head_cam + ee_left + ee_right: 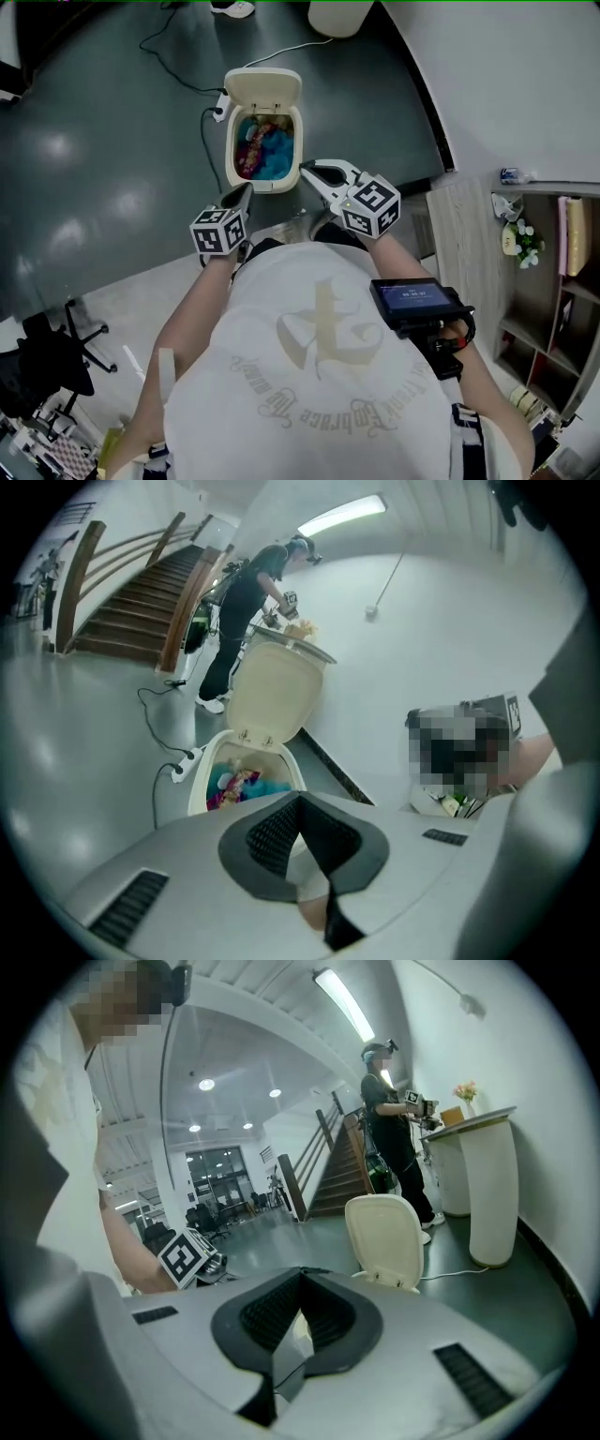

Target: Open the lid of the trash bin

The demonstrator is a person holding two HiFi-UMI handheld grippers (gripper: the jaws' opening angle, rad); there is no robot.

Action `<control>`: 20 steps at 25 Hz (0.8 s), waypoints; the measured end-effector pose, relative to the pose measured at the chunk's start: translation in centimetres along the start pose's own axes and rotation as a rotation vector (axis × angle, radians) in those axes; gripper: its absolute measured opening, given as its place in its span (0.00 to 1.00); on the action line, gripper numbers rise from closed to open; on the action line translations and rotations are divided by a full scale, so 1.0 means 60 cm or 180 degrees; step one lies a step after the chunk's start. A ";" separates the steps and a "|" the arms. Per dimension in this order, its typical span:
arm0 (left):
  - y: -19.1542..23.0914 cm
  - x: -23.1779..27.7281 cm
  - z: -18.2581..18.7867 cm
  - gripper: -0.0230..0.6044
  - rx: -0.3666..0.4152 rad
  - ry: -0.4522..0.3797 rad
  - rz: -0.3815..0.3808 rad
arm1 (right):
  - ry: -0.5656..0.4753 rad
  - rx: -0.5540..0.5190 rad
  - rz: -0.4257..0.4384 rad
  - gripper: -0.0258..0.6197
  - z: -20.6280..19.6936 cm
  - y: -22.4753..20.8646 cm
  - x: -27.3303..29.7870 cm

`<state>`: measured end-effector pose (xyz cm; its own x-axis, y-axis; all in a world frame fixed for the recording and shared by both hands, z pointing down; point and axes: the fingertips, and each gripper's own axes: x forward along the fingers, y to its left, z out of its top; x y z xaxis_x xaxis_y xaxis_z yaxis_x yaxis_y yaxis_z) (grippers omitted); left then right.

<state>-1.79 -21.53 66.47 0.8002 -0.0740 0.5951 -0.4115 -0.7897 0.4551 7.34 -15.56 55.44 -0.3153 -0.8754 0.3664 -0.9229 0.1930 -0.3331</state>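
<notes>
The cream trash bin (263,150) stands on the dark floor in front of me. Its lid (264,89) is tipped up and back, and colourful rubbish shows inside. My left gripper (238,198) hangs just short of the bin's near left corner, jaws together and empty. My right gripper (315,172) sits beside the bin's near right corner, also shut and empty. The left gripper view has the open bin (246,778) and raised lid (272,694) beyond my left gripper (300,801). In the right gripper view the lid (386,1239) stands upright past my right gripper (302,1274).
A white cable with a plug (217,111) runs along the floor left of the bin. A white column (339,14) stands behind it by the curved wall. Wooden shelves (553,272) are at my right, an office chair (56,361) at lower left. Another person (246,602) works by the stairs.
</notes>
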 end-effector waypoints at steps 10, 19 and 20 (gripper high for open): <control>-0.034 -0.071 0.060 0.06 0.0013 -0.0484 -0.0026 | -0.0174 -0.0092 0.0172 0.05 0.034 0.017 -0.006; -0.064 -0.112 0.068 0.06 0.0126 -0.0681 -0.0034 | -0.0257 -0.0089 0.0234 0.05 0.030 0.036 -0.036; -0.066 -0.114 0.070 0.06 0.0137 -0.0699 -0.0034 | -0.0263 -0.0085 0.0240 0.05 0.028 0.036 -0.038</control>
<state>-3.82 -20.44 57.80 0.8822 -0.1927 0.4297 -0.3872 -0.8161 0.4291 6.44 -13.90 52.41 -0.3656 -0.8914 0.2679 -0.9032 0.2702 -0.3335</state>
